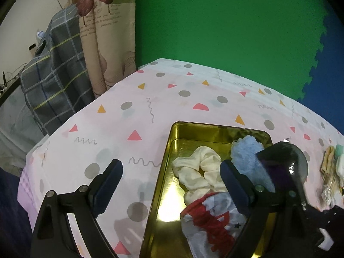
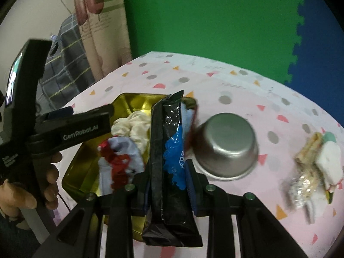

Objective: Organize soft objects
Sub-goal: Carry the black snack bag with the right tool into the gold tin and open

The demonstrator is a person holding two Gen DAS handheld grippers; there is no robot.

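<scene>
A gold metal tin [image 1: 165, 163] lies on the patterned tablecloth and holds a cream scrunchie [image 1: 200, 167], a light blue cloth [image 1: 247, 157] and a white cloth with red print [image 1: 210, 217]. My left gripper [image 1: 172, 180] hangs open above the tin's left rim with nothing between its fingers. In the right wrist view my right gripper [image 2: 169, 182] is shut on a shiny black and blue snack packet [image 2: 172, 150], held upright over the tin's [image 2: 137, 101] right side. The same packet [image 1: 281, 163] shows at the right in the left wrist view.
An upturned steel bowl [image 2: 225, 146] stands just right of the tin. Farther right lies a small pile of wrapped items and a white soft toy [image 2: 318, 167]. A hand [image 2: 49, 178] holds the left gripper's handle. Green and blue foam mats cover the floor behind the table.
</scene>
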